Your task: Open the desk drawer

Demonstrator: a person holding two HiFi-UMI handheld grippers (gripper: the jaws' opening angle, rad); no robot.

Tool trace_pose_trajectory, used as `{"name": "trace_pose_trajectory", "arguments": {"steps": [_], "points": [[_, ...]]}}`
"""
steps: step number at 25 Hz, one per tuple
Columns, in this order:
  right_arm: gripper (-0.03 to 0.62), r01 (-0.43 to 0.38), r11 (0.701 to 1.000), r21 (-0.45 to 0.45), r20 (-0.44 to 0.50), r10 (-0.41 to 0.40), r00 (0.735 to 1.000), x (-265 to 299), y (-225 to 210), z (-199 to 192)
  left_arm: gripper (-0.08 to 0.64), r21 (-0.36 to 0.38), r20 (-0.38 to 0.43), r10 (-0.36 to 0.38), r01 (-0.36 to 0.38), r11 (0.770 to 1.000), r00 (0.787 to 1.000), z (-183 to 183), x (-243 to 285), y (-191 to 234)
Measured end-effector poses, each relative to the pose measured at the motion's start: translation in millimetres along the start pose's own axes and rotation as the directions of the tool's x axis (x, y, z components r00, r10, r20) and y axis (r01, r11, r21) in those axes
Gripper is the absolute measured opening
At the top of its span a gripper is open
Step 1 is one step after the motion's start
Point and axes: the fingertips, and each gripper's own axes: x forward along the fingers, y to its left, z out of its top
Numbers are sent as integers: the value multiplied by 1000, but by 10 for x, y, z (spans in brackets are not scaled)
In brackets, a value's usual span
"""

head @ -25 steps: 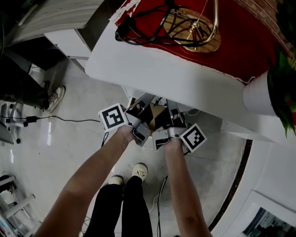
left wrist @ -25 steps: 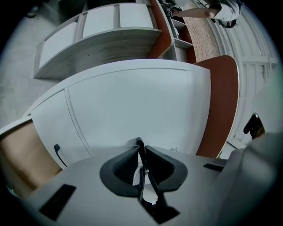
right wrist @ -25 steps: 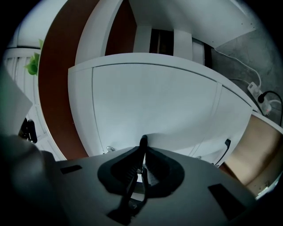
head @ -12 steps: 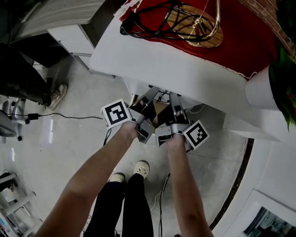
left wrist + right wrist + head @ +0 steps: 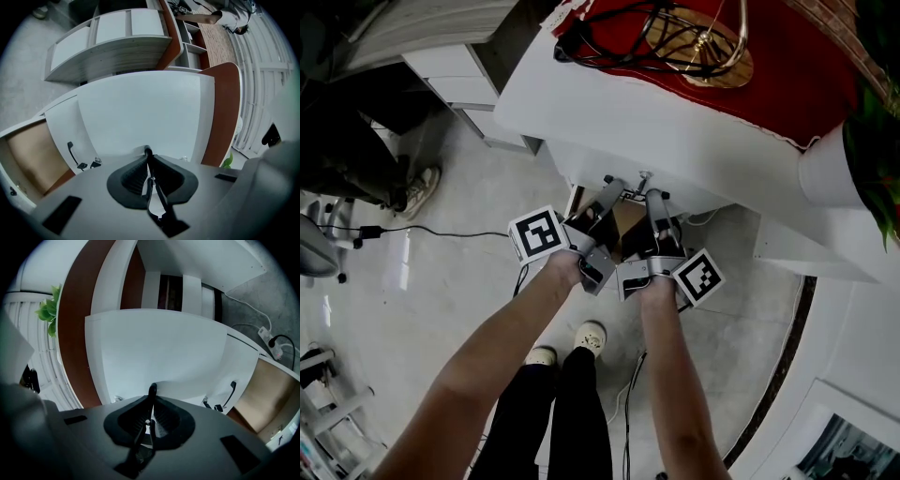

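The white desk [image 5: 675, 141] has its drawer front [image 5: 626, 193] just under the top's near edge, with a small chrome knob [image 5: 644, 175] on it. My left gripper [image 5: 607, 187] and right gripper [image 5: 653, 199] reach level to that front, side by side. In the left gripper view the jaws [image 5: 148, 152] are pinched nearly together against the white drawer front [image 5: 140, 112]. The right gripper [image 5: 152, 390] does the same on the drawer front [image 5: 159, 348]. The gripper bodies hide the pinched edge. A tan wooden panel [image 5: 33, 154] shows beside the front.
A red cloth [image 5: 797, 75] with black cables [image 5: 609, 42] and a brass lamp base [image 5: 703, 42] lies on the desk. A plant [image 5: 872, 159] stands at the right. White shelving [image 5: 108, 42], a power strip [image 5: 274, 341], a floor cable [image 5: 441, 234] and my shoes [image 5: 581, 337] are around.
The desk edge has shifted up and away from the grippers in the head view. More of both grippers' fingers and the chrome knob now show below it. The grippers have hardly moved.
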Motion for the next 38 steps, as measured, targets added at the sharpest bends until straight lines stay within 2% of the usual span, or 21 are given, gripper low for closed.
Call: {"name": "trace_pose_trajectory", "arguments": {"steps": [13,21,31,38], "points": [[46,5,1000,6,-2,-5,1000,-321,47,-201,44,12,-39,22,-21,1000,999,-203,-321,-26],[46,6,1000,13,22,-6,1000,-495,62,-306,44,-19,-45,15,-16,1000,999,-323,-486,-52],[44,-9,1000,7,42,9,999,-667,59,-414,44,-21,-59,7,-8,1000,998,-440,-644,-44],[44,13,1000,8,31,-13,999,-792,-49,-539,44,-1,-88,45,-45,999,995,-513,-786,95]]}}
